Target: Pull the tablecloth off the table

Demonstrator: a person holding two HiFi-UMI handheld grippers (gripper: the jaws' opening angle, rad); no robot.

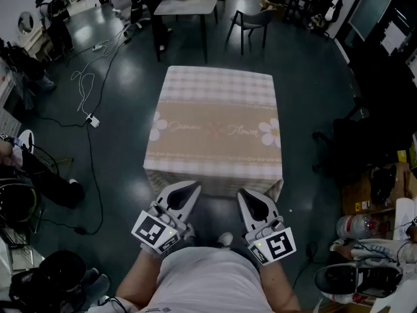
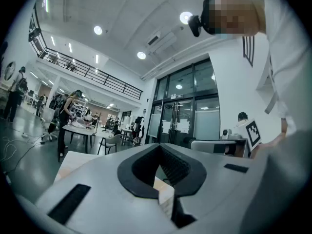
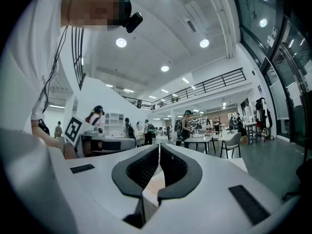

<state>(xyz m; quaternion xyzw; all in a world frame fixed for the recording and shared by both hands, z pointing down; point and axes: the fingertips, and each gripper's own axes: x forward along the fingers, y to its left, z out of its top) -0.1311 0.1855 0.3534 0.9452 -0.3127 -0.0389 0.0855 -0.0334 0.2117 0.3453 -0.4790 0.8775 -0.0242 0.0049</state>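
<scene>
left tongs (image 1: 193, 188): pinched together on near hanging edge of tablecloth (image 1: 218, 126) | right tongs (image 1: 243, 194): pinched together on same edge | tablecloth: spread over the desk, hiding it, sides hanging

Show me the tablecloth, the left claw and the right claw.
tablecloth (image 1: 215, 103): head view, on the checked part of its top.
left claw (image 1: 188, 190): head view, at its tips, by the tablecloth's near edge.
right claw (image 1: 245, 196): head view, at its tips, by the same edge.
</scene>
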